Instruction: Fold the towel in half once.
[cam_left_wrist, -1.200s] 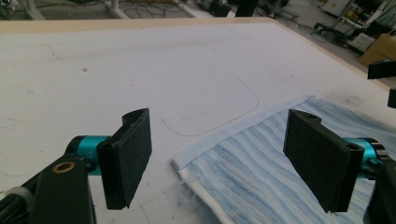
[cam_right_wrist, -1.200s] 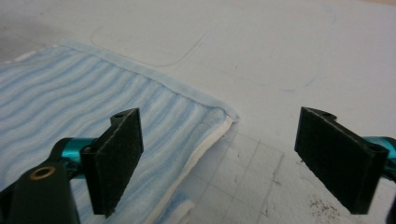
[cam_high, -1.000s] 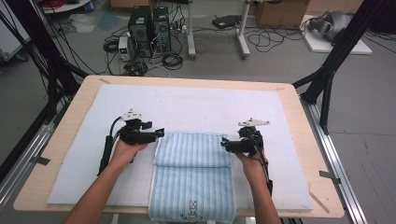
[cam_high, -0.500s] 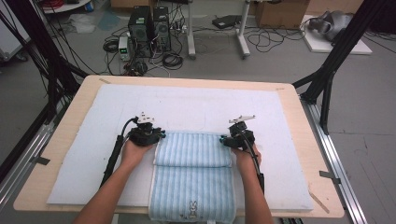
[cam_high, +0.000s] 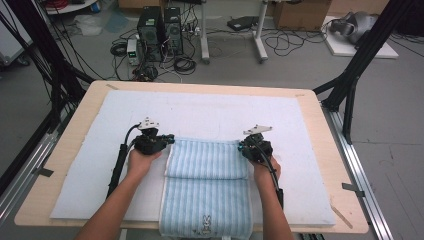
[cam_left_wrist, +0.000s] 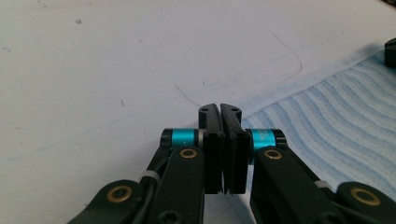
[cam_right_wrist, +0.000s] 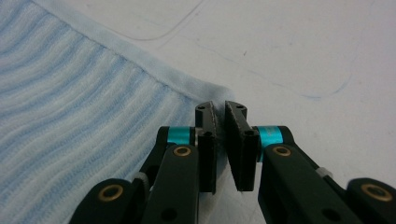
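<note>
A person is folding a light-blue striped towel (cam_high: 206, 187) on a white padded mat (cam_high: 210, 112) that is covering the wooden table (cam_high: 320, 150). In the high view the towel's far part is lying doubled back over the near part as an upper layer, its fold line running across the towel about a third of the way toward the person; the near edge, bearing a small rabbit emblem (cam_high: 205, 221), is hanging just over the table's near edge.

The left gripper (cam_high: 167, 140) is sitting at the upper layer's far-left corner, and the right gripper (cam_high: 241, 146) at its far-right corner. In the left gripper view the left gripper (cam_left_wrist: 219, 112) is showing its jaws pressed together with almost no gap; the towel's hem (cam_left_wrist: 299, 84) is meeting the tips, though whether cloth is lying between them cannot be told. In the right gripper view the right gripper (cam_right_wrist: 219, 112) is holding its jaws a narrow slit apart, with the towel's corner (cam_right_wrist: 215, 93) lying at and seemingly between the tips.

Judged from this layout, one fold is partly laid and both corners are being carried or set down. Remaining work probably includes releasing the corners, squaring the layer against the towel's side edges, and making any further folds.
</note>
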